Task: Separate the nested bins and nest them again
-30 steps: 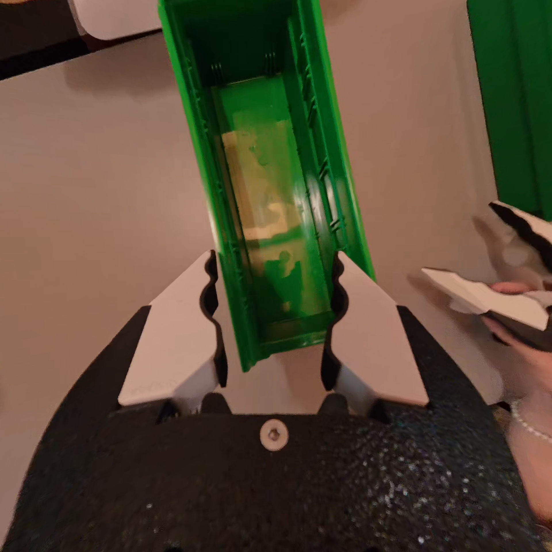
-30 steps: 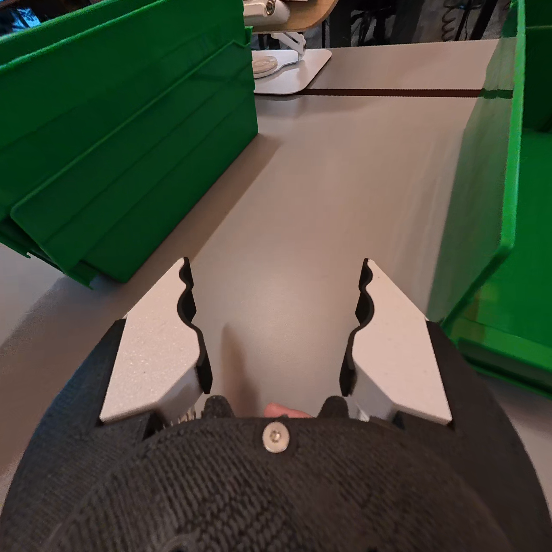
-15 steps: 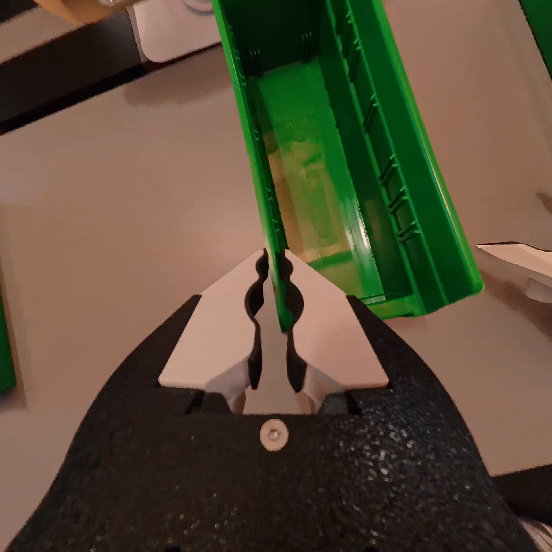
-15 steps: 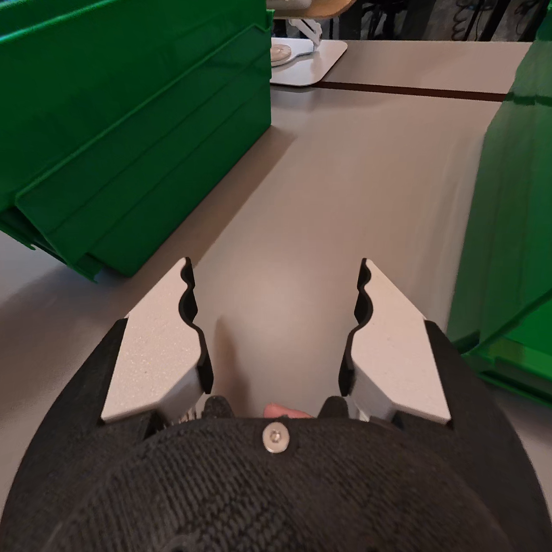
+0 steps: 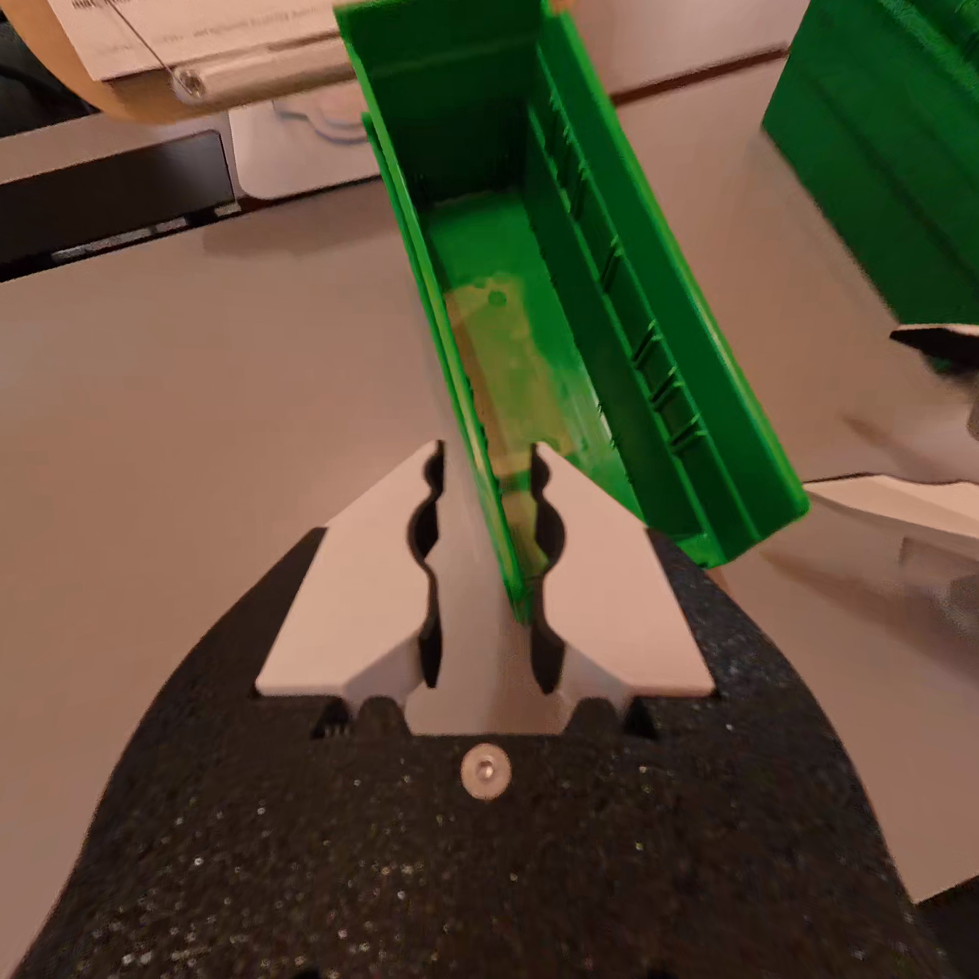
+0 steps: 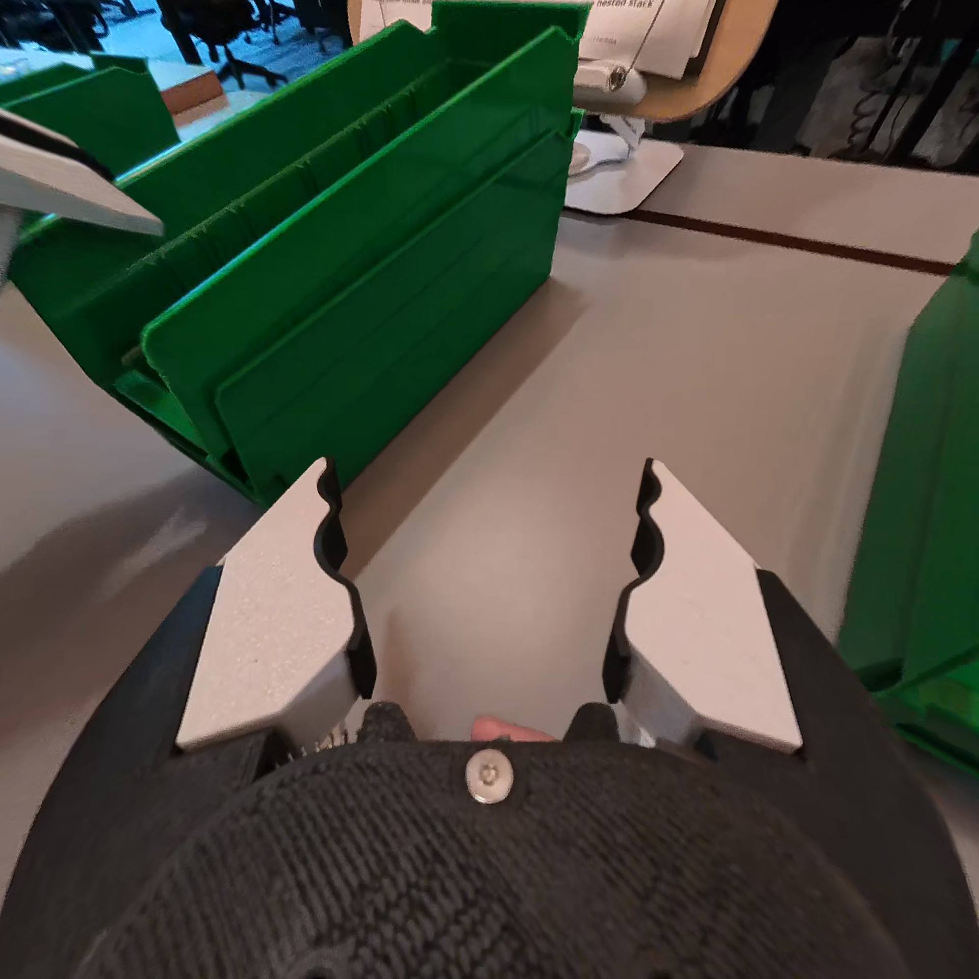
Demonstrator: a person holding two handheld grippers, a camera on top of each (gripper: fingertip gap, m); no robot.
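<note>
Straddling the left wall of the bin [image 5: 477, 238] with the left gripper [image 5: 487, 461], set to a narrow gap. Touches that wall with the right pad only and leaves a strip of table [image 5: 212, 397] showing between wall and left pad, so clamps nothing. Takes the wall's near corner deep into the notch between the fingers. Frames the bin tilted across the left wrist view, open top toward the camera, ribbed right wall ending in a thick rim and a squared near corner. Shows a second green edge just outside the left wall; cannot tell whether a stepped wall or a nested pair. Leaves broad bare table to the left of the wall.

Holding the right gripper [image 6: 488, 469] wide and empty, low over the table. Sits between the bin at left, whose long stepped side runs away toward a stand's white base [image 6: 620, 175], and a right bin [image 6: 927, 477], whose side rises near the right finger. Keeps the left fingertip just beside the bin's near lower corner, apart from it. Leaves an open lane of table straight ahead, widening up to a dark seam [image 6: 794, 243]. Catches one white finger of the left gripper at the bin's near left end. Shows a third bin [image 6: 106, 116] farther back at left.
</note>
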